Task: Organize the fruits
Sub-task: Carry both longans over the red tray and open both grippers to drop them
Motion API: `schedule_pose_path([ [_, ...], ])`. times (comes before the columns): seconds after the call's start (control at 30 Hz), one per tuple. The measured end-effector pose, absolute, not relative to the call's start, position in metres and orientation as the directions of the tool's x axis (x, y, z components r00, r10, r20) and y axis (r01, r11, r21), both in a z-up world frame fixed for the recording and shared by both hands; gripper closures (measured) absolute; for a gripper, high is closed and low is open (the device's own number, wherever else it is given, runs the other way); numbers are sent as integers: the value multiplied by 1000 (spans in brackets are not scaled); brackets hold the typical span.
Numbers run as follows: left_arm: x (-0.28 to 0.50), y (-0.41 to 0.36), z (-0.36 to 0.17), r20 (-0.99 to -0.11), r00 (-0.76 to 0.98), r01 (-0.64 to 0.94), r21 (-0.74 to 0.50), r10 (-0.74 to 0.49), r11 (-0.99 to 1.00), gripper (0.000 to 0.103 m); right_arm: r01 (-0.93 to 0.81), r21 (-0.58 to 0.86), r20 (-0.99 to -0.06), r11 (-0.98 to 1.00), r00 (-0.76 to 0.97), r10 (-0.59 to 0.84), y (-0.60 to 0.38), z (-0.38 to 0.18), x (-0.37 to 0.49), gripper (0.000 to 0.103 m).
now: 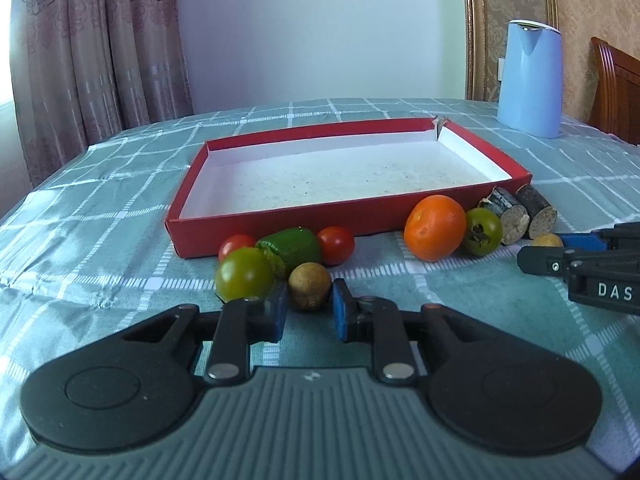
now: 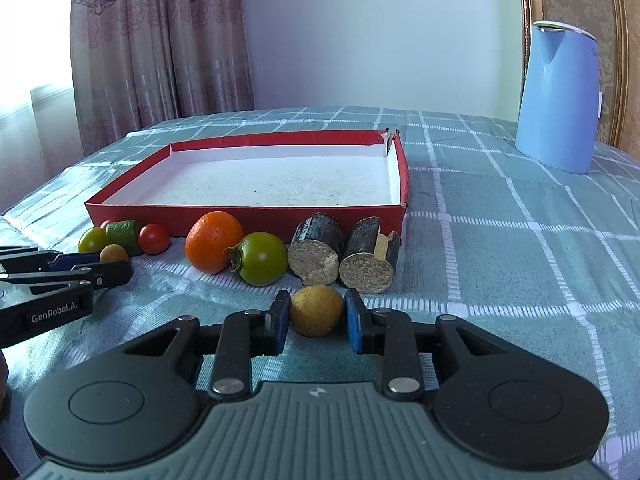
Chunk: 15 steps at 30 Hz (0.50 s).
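A low red tray [image 1: 280, 222] with a white floor sits on the checked tablecloth. Fruits line its near wall. My left gripper [image 1: 310, 302] is shut on a small brown longan [image 1: 310, 285], which rests on the cloth beside a green tomato [image 1: 244, 274], a green pepper piece [image 1: 290, 248] and two red cherry tomatoes [image 1: 336, 245]. My right gripper [image 2: 316, 318] is shut on a second yellowish longan [image 2: 316, 310], just in front of two dark sugarcane chunks [image 2: 316, 254], a green tomato [image 2: 262, 258] and an orange [image 2: 214, 240].
A blue kettle [image 1: 530, 78] stands at the back right of the table. A wooden chair back [image 1: 616, 88] rises behind it, and curtains [image 1: 100, 48] hang at the left. The tray holds nothing.
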<state>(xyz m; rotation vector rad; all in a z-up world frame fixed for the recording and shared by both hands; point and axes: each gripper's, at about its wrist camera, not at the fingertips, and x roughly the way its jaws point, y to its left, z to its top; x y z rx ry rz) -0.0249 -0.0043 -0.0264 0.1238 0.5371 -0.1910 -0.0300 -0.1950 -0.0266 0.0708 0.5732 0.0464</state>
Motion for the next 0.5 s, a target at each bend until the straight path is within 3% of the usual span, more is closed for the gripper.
schedule_pose_path([
  [0.5,-24,15,12,-441,882,211,54,-166,976,82,-20,21,-478,1000,878,28,-193,-1,-24,74],
])
